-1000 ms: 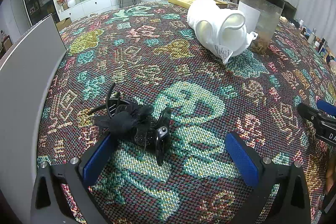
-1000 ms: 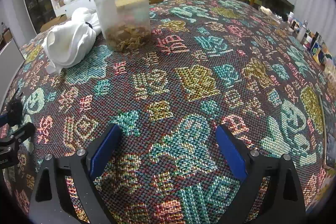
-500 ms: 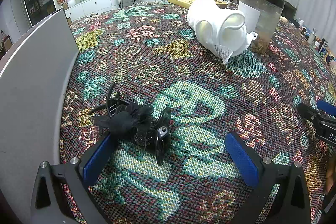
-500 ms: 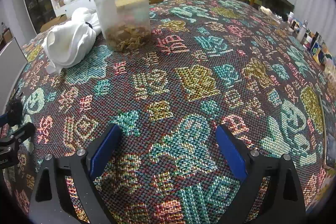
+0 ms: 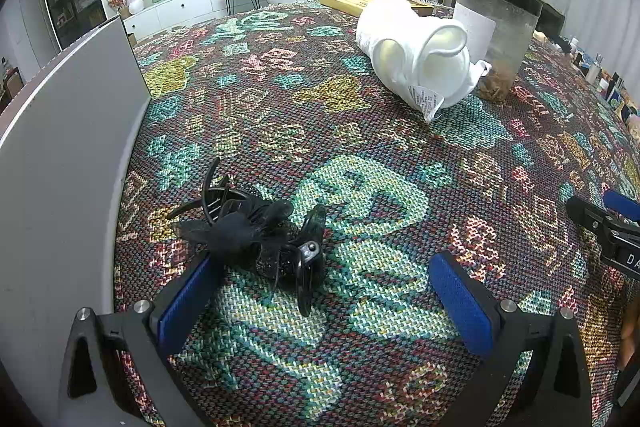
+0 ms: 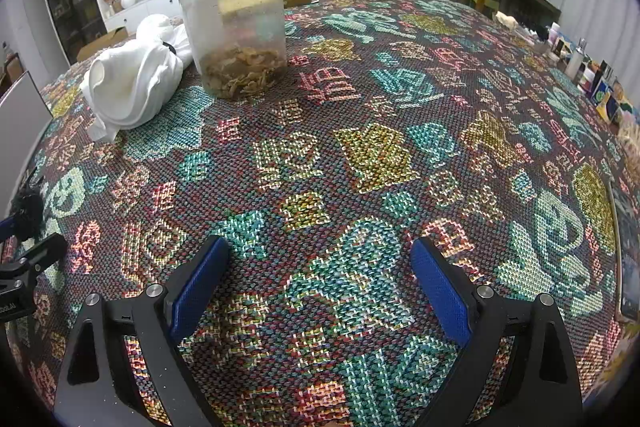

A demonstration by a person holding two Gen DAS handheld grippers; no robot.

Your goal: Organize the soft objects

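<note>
A living room with a TV and an orange chair lies behind a table spread with a busy woven cloth (image 5: 400,155). On it, near the left gripper (image 5: 324,295), sits a black hair clip (image 5: 260,235) of gauzy fabric and hard plastic prongs, touching or just ahead of the left pad; a white bundle (image 5: 416,63) lies well beyond, beside a clear jar (image 5: 496,35). A grey panel (image 5: 60,163) stands along the left edge; whether it is a bin wall I cannot tell. Both grippers have their jaws spread wide and hold nothing; the right gripper (image 6: 316,287) hangs over bare cloth. The step in hand looks like taking up the clip. To do it well, shift the left gripper leftward so the clip sits centred between the pads, go low, and close on the fabric body, not the springy prongs, which could skid or snag the weave.
</note>
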